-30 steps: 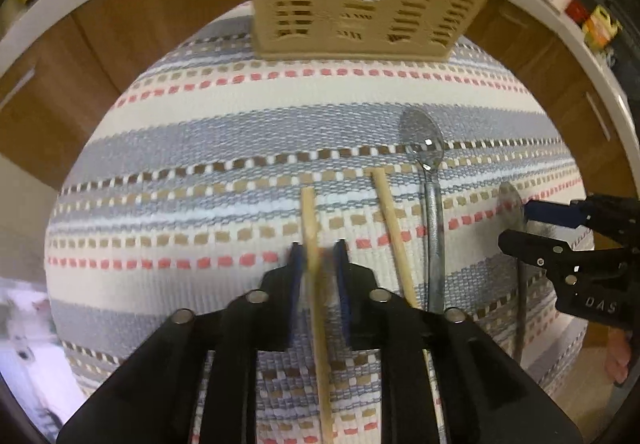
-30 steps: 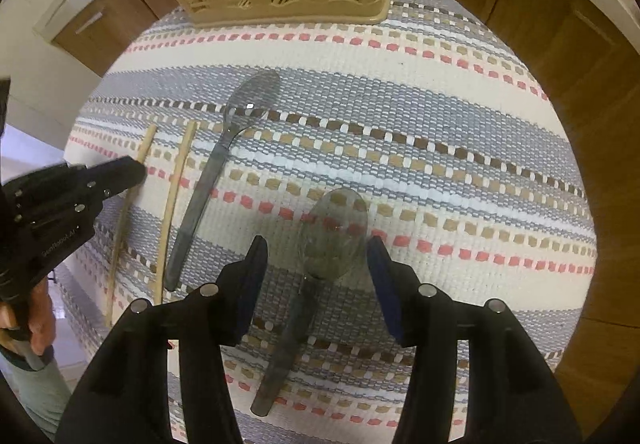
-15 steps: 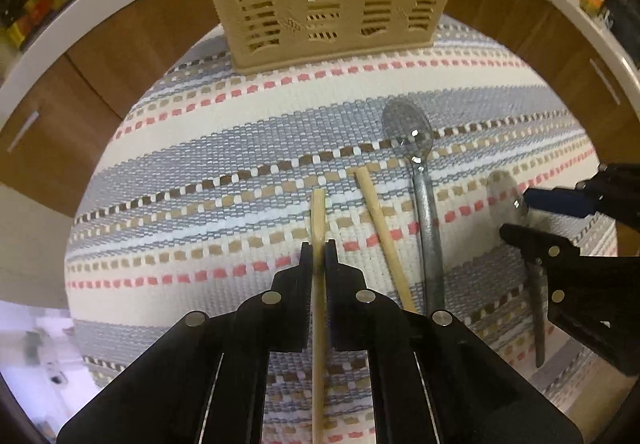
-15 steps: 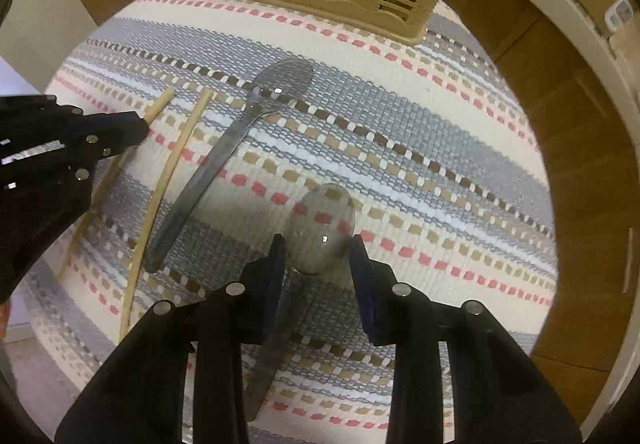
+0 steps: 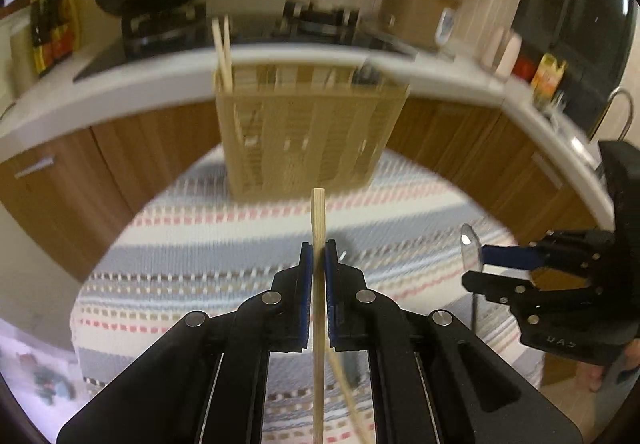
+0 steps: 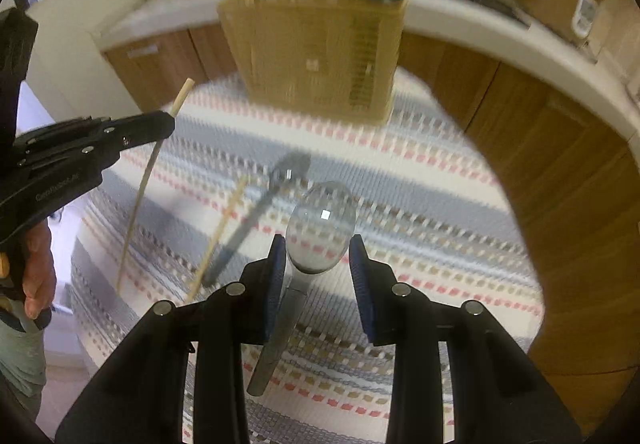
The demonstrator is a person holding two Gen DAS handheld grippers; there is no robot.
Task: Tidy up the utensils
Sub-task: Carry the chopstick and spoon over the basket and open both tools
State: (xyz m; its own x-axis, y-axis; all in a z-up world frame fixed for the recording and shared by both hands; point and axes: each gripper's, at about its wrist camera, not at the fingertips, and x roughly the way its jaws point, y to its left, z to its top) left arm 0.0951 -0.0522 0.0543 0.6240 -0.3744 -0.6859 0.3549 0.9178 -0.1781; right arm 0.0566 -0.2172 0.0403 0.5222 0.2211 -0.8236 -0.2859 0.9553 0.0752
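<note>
My left gripper (image 5: 319, 256) is shut on a wooden chopstick (image 5: 319, 220) and holds it lifted above the striped cloth (image 5: 200, 264); it also shows in the right wrist view (image 6: 144, 180). My right gripper (image 6: 318, 268) is shut on a clear spoon (image 6: 320, 232), lifted off the cloth, bowl pointing forward. A second chopstick (image 6: 218, 240) and a grey spoon (image 6: 256, 216) lie on the cloth. The tan slotted utensil basket (image 5: 308, 140) stands at the far edge, with two chopsticks (image 5: 222, 52) upright in its left corner.
Wooden cabinets (image 5: 100, 164) and a white counter (image 5: 120, 84) with a stove, pan and pot stand behind the table. The right gripper's body (image 5: 560, 284) is at the right of the left wrist view. A hand (image 6: 36, 268) holds the left gripper.
Both grippers have risen off the cloth, the left with the chopstick, the right with the clear spoon, and both now tilt up toward the basket.
</note>
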